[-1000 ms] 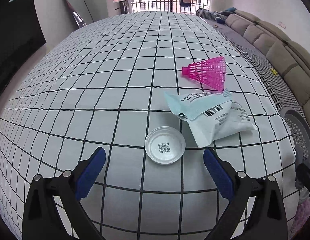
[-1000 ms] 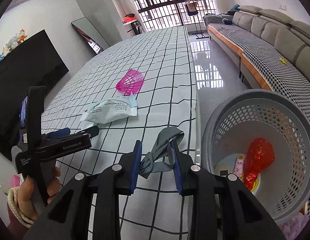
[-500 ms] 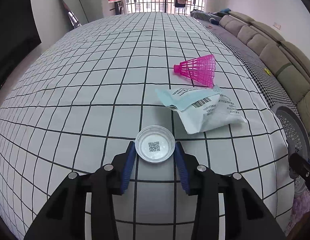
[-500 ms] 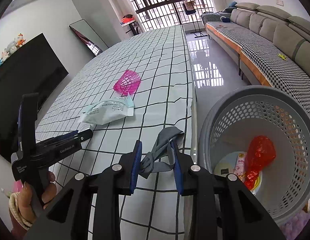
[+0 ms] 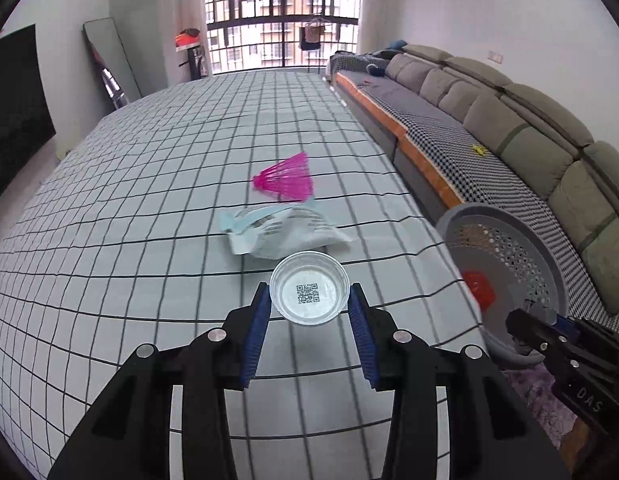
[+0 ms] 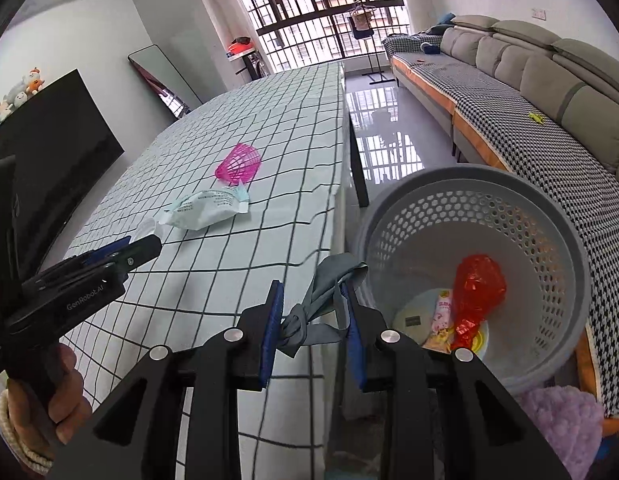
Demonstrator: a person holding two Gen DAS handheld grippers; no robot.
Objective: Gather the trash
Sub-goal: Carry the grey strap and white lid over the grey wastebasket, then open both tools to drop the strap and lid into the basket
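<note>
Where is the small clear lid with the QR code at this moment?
In the left wrist view the clear lid sits gripped between the left gripper pads, just in front of the white packet.

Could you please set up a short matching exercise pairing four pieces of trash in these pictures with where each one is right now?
Things:
1. clear plastic lid
2. grey cloth strip
3. red plastic bag
4. pink shuttlecock

Places:
A. inside the grey basket
B. lying on the checked tablecloth, beyond the white pouch
C. between the fingers of the left gripper
D. between the fingers of the right gripper

Pairs: 1-C, 2-D, 3-A, 4-B
</note>
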